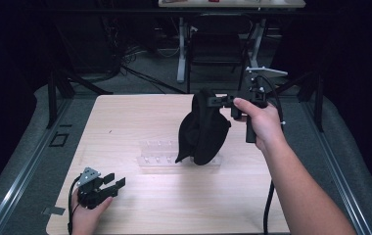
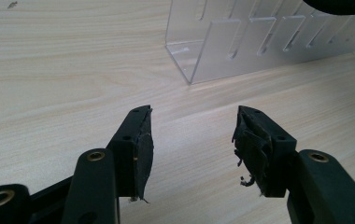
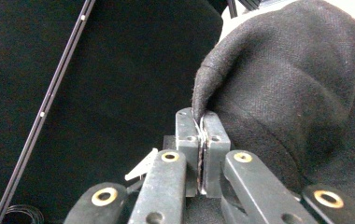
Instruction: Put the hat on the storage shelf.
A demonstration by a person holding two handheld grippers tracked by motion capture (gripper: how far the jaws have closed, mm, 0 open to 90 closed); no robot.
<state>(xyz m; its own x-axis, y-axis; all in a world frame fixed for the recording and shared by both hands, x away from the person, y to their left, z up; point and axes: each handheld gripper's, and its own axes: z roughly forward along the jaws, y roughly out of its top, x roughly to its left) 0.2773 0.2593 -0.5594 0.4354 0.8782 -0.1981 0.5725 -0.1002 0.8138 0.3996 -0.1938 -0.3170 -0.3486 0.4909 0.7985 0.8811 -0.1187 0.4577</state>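
Nearest to the lens of the right gripper view, the two black jaws of my right tongs (image 3: pixel 202 122) are pressing tight together on a folded edge of the soft black fabric cap (image 3: pixel 297 107), and a thin seam of cloth is showing between the pads. From the high view I am holding those right tongs (image 1: pixel 219 101) raised above the far right part of the pale wooden counter (image 1: pixel 130 122), with my right hand (image 1: pixel 261 122) wrapped around the handle and the jaws pointing toward the left of that view. That black cap (image 1: pixel 202 129) is hanging down from the jaws, clear of the wood as far as I can tell, and its lower end is dangling in front of the clear acrylic slotted rack (image 1: pixel 157 152) that is standing near the middle of the counter. My left hand (image 1: pixel 87 213) is resting at the near left corner of the counter, gripping the left tongs (image 1: pixel 114 182), which are well apart from the cap. Along the left gripper view, the left tongs (image 2: pixel 193 140) are standing with their jaws apart and nothing between them, bare wood (image 2: pixel 63 70) showing through the gap, and one corner of the clear rack (image 2: pixel 222 46) is sitting ahead of them, just beyond the tips.
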